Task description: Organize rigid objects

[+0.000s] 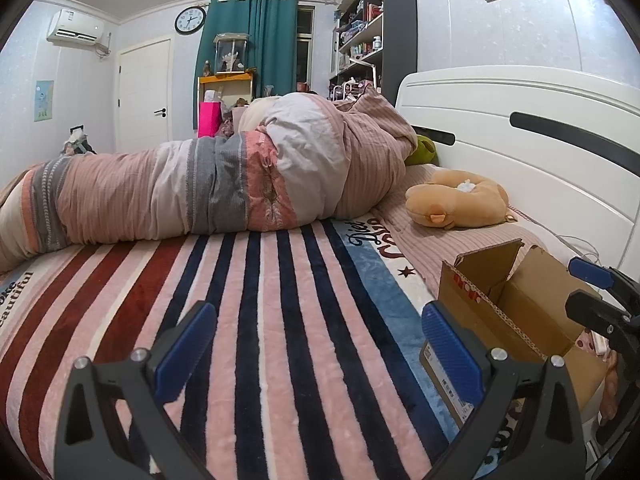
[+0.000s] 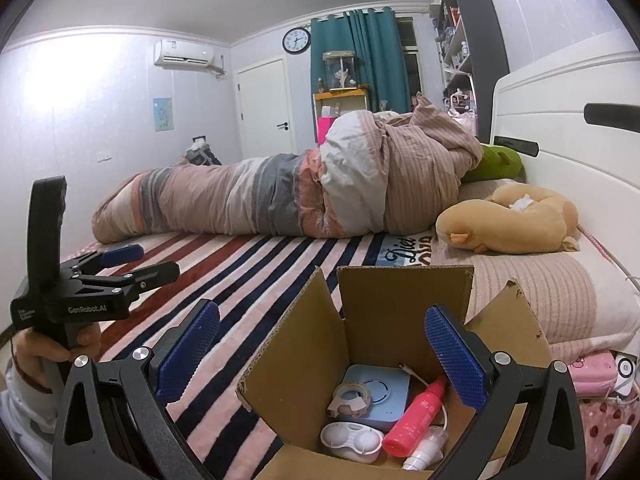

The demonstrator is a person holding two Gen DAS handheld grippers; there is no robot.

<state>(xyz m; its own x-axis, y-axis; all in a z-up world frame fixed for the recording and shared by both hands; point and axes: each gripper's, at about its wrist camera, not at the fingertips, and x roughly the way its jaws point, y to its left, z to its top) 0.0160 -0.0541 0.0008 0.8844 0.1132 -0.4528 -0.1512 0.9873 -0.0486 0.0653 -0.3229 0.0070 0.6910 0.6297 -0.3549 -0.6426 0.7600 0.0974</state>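
An open cardboard box (image 2: 384, 304) stands on the striped blanket (image 2: 248, 276). Inside lie a light blue square device (image 2: 384, 392), a tape dispenser (image 2: 350, 400), a white lens case (image 2: 352, 440), a red bottle (image 2: 416, 416) and a small white bottle (image 2: 424, 454). My right gripper (image 2: 320, 352) is open and empty, just above the box. My left gripper (image 1: 316, 344) is open and empty over the blanket, left of the box (image 1: 516, 308). It also shows at the left of the right wrist view (image 2: 132, 262). The right gripper's fingertips (image 1: 588, 272) show at the left wrist view's right edge.
A rolled duvet (image 1: 208, 184) lies across the bed. A tan plush toy (image 1: 456, 200) and a green plush (image 2: 496, 164) lie by the white headboard (image 1: 520, 120). A pink case (image 2: 592, 372) and cables sit right of the box.
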